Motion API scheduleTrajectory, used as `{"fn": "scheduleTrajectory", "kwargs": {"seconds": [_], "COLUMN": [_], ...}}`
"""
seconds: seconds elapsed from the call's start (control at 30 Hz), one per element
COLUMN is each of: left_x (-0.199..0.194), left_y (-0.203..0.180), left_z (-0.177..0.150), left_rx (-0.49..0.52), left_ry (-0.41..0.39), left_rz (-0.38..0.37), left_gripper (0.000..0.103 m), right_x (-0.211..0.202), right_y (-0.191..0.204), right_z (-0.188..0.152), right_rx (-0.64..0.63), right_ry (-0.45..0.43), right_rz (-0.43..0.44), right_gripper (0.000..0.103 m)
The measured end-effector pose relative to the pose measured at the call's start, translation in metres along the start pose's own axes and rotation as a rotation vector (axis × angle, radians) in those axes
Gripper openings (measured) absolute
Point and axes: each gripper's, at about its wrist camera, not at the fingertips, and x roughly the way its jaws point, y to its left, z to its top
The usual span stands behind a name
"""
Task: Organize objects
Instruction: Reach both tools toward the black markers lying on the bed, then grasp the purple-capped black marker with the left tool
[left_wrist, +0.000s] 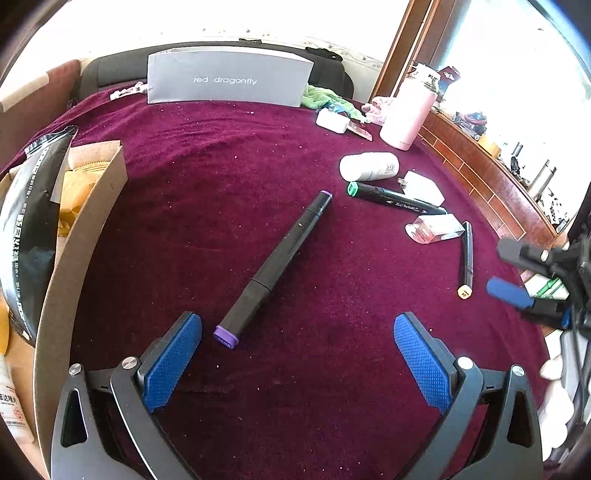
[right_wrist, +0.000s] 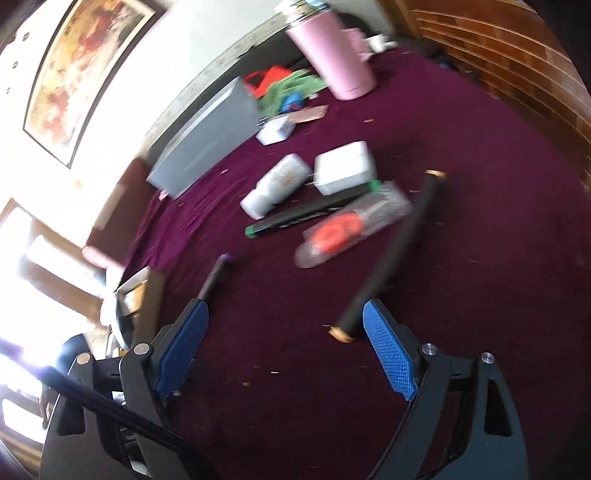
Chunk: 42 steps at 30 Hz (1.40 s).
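Note:
A black marker with purple caps (left_wrist: 275, 266) lies on the maroon cloth, just ahead of my open, empty left gripper (left_wrist: 295, 350). A green-capped marker (left_wrist: 395, 197) and a tan-capped marker (left_wrist: 467, 258) lie to the right, near a clear bottle (left_wrist: 436, 229), a white bottle (left_wrist: 369, 166) and a white charger (left_wrist: 424, 188). In the right wrist view, my right gripper (right_wrist: 284, 343) is open and empty, with the tan-capped marker (right_wrist: 391, 254) beside its right finger (right_wrist: 388, 350). The purple marker (right_wrist: 218, 273) and green marker (right_wrist: 314, 214) lie beyond.
An open cardboard box (left_wrist: 85, 229) with a black packet (left_wrist: 33, 229) stands at the left. A grey box (left_wrist: 229, 79) stands at the back. A pink flask (left_wrist: 408, 110), a green cloth (left_wrist: 325, 96) and a white case (left_wrist: 332, 120) are at back right. A wooden edge (left_wrist: 480, 173) runs along the right.

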Motion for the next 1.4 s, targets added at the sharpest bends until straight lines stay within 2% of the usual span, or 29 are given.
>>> {"fn": "scheduleTrajectory", "kwargs": {"seconds": [0.1, 0.17, 0.43, 0.57, 0.63, 0.83, 0.9, 1.0, 1.17, 1.3, 1.4], "left_x": [-0.001, -0.002, 0.000, 0.000, 0.000, -0.002, -0.003, -0.002, 0.003, -0.001, 0.005], "left_y": [0.001, 0.001, -0.002, -0.002, -0.002, 0.001, 0.003, 0.000, -0.009, 0.003, 0.011], "left_z": [-0.001, -0.002, -0.002, -0.002, -0.003, -0.003, -0.003, -0.003, -0.002, 0.005, 0.019], "left_rx": [-0.007, -0.012, 0.008, 0.008, 0.010, -0.009, -0.016, 0.001, 0.055, -0.012, -0.035], "left_ry": [-0.006, -0.009, 0.001, 0.001, 0.002, -0.010, -0.014, -0.004, 0.043, 0.063, 0.073], "left_rz": [0.000, -0.002, 0.014, 0.011, 0.014, -0.006, -0.013, 0.006, 0.063, 0.000, 0.051], "left_gripper": [0.101, 0.101, 0.101, 0.101, 0.101, 0.101, 0.101, 0.101, 0.101, 0.101, 0.100], "right_x": [0.012, 0.012, 0.022, 0.025, 0.028, 0.040, 0.041, 0.038, 0.027, 0.025, 0.025], "right_y": [-0.018, -0.019, -0.001, -0.002, 0.001, 0.021, 0.022, 0.017, 0.003, 0.001, 0.000], "right_z": [-0.007, -0.016, -0.035, -0.039, -0.040, -0.047, -0.048, -0.048, -0.046, -0.045, -0.044], "right_rx": [0.062, 0.066, -0.096, -0.108, -0.141, -0.283, -0.293, -0.277, -0.204, -0.187, -0.182], "right_ry": [0.034, 0.017, 0.012, -0.017, -0.018, 0.031, 0.030, 0.015, -0.029, -0.027, -0.029], "right_rz": [0.017, 0.035, -0.085, -0.081, -0.058, -0.196, -0.206, -0.182, -0.074, -0.047, -0.039], "right_gripper": [0.087, 0.087, 0.088, 0.094, 0.103, 0.103, 0.103, 0.103, 0.103, 0.103, 0.103]}}
